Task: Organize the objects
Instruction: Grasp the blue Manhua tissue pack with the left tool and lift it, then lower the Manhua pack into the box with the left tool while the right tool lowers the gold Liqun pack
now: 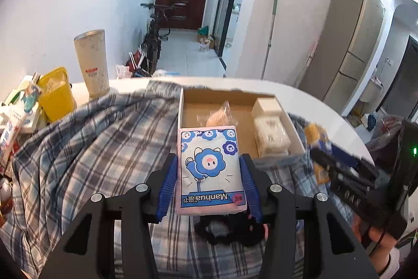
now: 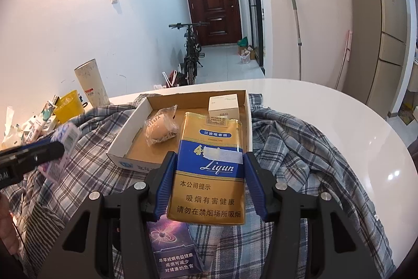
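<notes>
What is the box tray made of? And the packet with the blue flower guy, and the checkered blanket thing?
The box tray looks like cardboard: brown matte floor, white outer walls. The flower tissue packet seems to be soft, slightly glossy plastic wrap, probably around paper tissues. The plaid cloth looks like woven fabric, matte and rumpled into folds.
</notes>
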Tool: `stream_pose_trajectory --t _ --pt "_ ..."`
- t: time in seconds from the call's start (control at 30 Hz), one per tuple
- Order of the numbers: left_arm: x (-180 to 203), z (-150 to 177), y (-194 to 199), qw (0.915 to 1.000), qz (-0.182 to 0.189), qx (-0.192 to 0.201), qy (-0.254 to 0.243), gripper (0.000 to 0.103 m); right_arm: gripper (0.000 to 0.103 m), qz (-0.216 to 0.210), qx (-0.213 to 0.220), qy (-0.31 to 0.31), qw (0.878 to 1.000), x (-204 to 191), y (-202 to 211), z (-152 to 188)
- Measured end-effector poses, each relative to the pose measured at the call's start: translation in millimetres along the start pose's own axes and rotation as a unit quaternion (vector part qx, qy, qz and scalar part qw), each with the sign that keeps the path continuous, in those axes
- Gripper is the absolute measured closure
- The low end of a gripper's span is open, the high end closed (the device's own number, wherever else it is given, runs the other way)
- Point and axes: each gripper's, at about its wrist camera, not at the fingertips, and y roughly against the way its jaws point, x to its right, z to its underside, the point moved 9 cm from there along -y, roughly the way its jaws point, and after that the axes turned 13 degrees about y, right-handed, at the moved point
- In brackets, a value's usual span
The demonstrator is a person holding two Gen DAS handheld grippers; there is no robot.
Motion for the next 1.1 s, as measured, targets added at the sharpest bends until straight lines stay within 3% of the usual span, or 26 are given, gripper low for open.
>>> stream_pose_trajectory --t 0.3,0.43,0.57,0.83,0.97,1.1 --pt "42 -68 1 0.9970 -0.002 0.078 0.002 0.053 0.052 0.015 0.022 0.007 1.000 -1 12 -39" --pt "50 -84 19 0.9939 0.047 0.097 0.021 0.053 0.052 0.021 0.048 -0.004 0.999 7 26 -61" --pt "39 -88 26 0.9916 0.024 0.126 0.009 0.053 0.052 0.034 0.079 -0.005 0.996 14 39 -87" --pt "18 -91 -3 0.9931 0.023 0.112 0.025 0.053 0.052 0.010 0.109 -0.014 0.994 -2 22 -131" --pt "8 -89 -22 0.9938 -0.004 0.110 0.017 0.053 0.052 -0.001 0.083 -0.010 0.997 -14 -6 -126" --pt "-8 -79 -55 0.9969 -0.019 0.065 0.041 0.052 0.052 -0.009 0.031 0.012 0.999 -23 -44 -103"
